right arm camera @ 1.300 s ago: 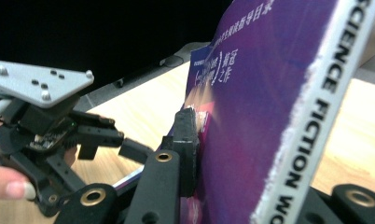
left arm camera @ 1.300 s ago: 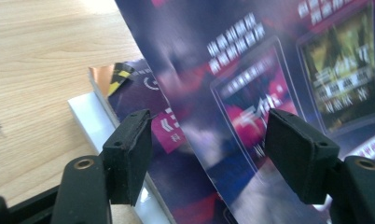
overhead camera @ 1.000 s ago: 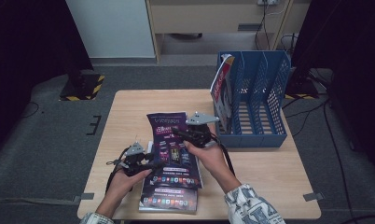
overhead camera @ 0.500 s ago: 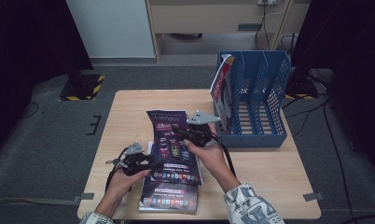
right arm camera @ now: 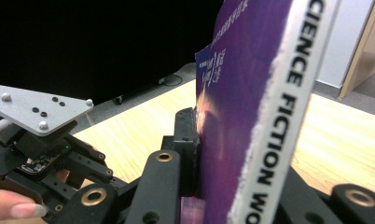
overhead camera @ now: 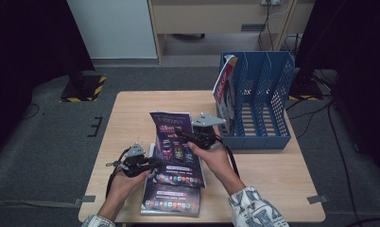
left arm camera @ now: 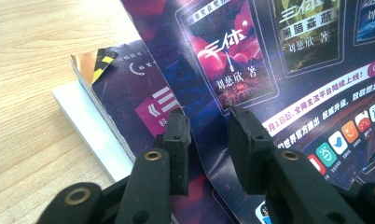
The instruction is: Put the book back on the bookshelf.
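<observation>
Two magazines are already standing in the blue file rack [overhead camera: 268,101], well beyond the right gripper [overhead camera: 184,134], so the filing is looking partly done. One purple magazine [overhead camera: 176,146] is being lifted off the stack [overhead camera: 171,198] on the surface [overhead camera: 131,113], and by my judgement it is yet to be carried across and slotted into the rack, with the stack below waiting after it.

The right gripper is clenching the magazine's spine edge. The left gripper [overhead camera: 155,163] has just been closing its jaws around the magazine's near edge; the page is lying between them, but they are not yet pressing on it.

The left gripper view is giving the gap beside the pads [left arm camera: 178,140], which the high view is leaving too small to judge. The right gripper view is giving the spine lettering and the clamped pad [right arm camera: 188,140].
</observation>
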Motion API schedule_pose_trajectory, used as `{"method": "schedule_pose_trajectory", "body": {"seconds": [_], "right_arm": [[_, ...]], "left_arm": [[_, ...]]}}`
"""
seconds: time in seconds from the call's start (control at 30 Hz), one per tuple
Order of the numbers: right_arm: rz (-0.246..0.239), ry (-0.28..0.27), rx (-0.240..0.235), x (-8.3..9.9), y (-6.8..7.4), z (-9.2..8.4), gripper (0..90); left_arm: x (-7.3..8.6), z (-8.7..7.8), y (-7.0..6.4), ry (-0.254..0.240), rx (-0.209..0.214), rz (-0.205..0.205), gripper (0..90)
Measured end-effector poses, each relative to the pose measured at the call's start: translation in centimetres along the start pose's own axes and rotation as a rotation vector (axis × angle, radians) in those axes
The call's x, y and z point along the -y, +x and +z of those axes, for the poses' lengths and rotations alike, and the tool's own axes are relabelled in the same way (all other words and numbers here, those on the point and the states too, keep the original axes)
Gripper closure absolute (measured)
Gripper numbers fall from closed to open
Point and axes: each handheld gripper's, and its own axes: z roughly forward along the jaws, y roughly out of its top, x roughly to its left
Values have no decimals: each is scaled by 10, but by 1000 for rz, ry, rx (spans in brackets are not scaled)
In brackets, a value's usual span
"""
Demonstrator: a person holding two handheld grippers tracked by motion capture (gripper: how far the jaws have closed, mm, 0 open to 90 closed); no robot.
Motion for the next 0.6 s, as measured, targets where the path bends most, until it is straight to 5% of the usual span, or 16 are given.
{"method": "schedule_pose_trajectory", "body": {"seconds": [0.27,0.6], "right_arm": [[11,6,-29,1,-4,-3,733],[-32,37,-23,-3,-1,-1,692]], "left_arm": [[0,-1,0,-4,4,-5,721],[-1,-3,-1,-3,1,0,720]]}}
